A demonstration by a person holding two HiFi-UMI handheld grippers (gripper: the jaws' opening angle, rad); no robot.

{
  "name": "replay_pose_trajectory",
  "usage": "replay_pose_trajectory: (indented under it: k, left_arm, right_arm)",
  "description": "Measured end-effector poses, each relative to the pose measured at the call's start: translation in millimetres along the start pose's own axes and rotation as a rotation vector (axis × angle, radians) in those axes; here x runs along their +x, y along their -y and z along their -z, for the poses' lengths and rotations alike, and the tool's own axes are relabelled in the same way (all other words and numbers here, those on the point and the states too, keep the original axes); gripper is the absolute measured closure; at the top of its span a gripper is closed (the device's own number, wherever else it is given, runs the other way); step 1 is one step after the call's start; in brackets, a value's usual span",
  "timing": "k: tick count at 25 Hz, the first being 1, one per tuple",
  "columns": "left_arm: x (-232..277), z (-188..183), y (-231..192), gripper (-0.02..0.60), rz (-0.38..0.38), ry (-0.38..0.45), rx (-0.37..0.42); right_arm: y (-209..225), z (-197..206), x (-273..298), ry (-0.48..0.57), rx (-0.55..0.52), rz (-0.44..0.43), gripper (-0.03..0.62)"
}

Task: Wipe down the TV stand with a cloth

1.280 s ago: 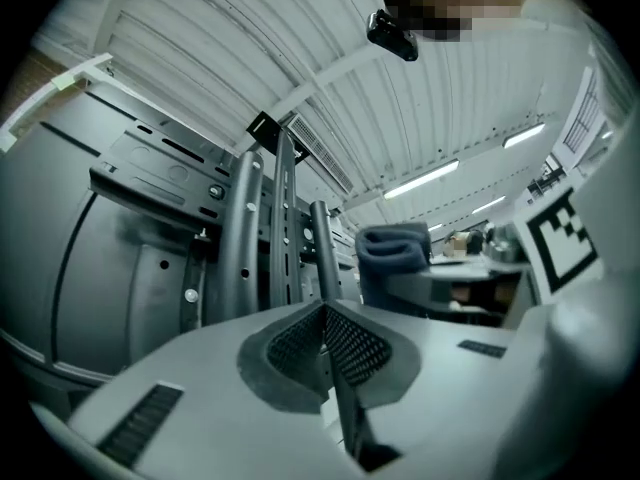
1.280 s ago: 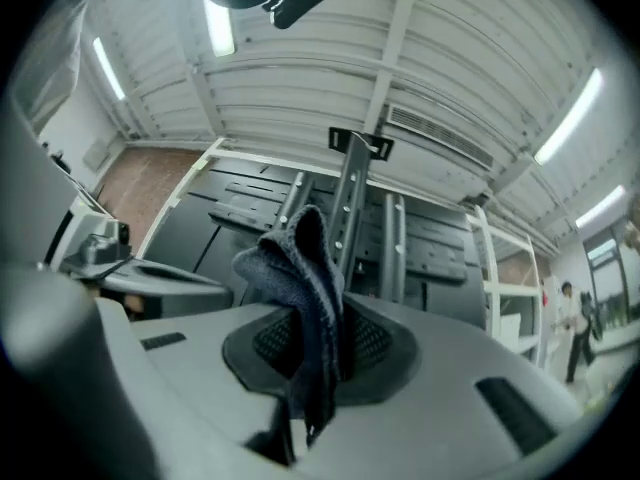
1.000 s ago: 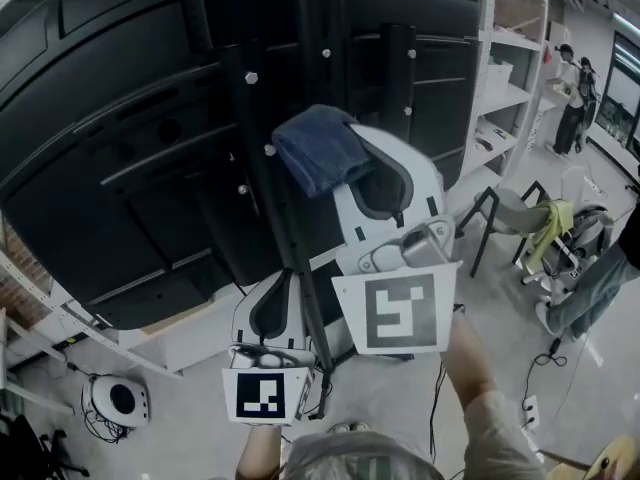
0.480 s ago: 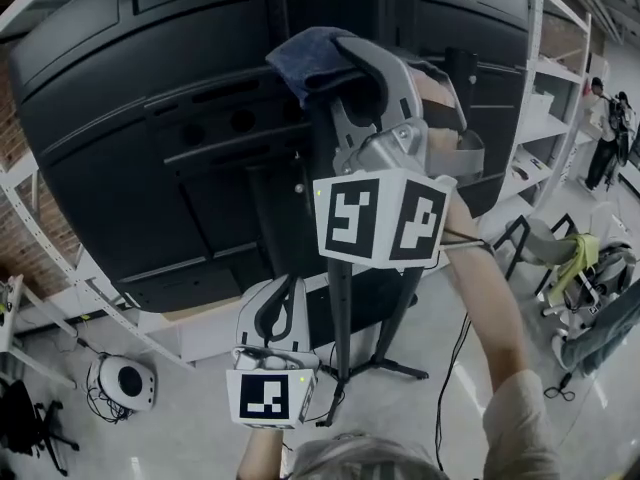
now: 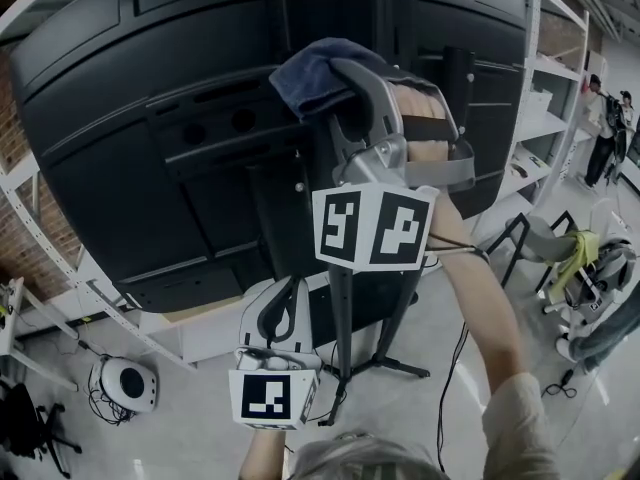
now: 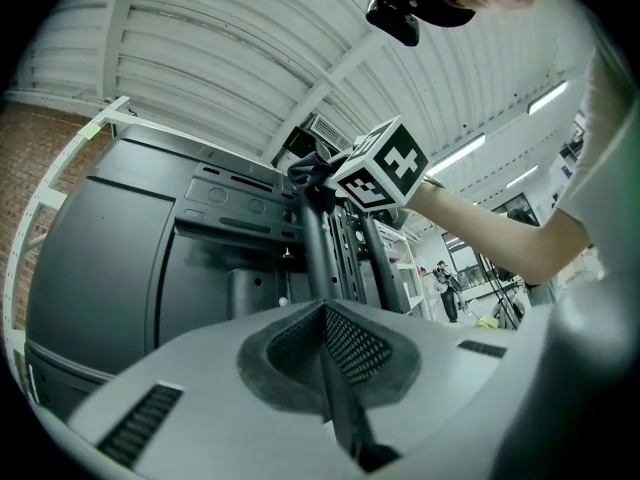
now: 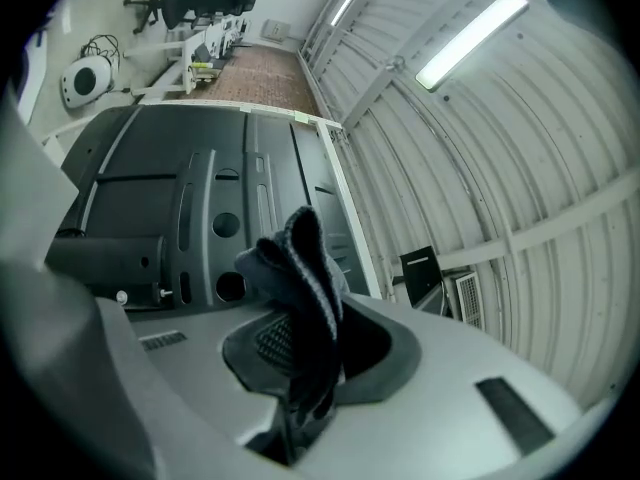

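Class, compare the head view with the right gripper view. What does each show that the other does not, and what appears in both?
Only the head view shows the black TV stand's splayed legs and the yellow-green fabric draped over furniture at the right. Only the right gripper view shows the long lit ceiling strip light. Both show the dark blue cloth clamped in the right gripper's jaws, and the black ribbed back panel of the TV.

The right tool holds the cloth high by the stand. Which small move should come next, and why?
Probably slide the cloth down along the stand's black post: the right tool is shut on it beside the post's upper part, with much post left below.
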State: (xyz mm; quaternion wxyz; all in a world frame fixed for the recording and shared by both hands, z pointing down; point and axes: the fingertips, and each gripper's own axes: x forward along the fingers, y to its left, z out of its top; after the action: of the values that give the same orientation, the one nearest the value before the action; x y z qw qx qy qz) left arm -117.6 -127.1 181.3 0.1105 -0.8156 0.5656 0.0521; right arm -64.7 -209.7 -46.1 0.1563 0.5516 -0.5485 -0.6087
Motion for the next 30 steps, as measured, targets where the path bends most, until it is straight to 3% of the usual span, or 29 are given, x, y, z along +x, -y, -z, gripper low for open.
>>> replay_pose_trajectory:
  k: [30]
  left_arm:
    - [8.2,28.3,-4.7,0.566,0.02,-0.054,-0.052]
  right_arm:
    - [-85.0,29.5,-53.3,-0.068,0.045,-0.209,0.537]
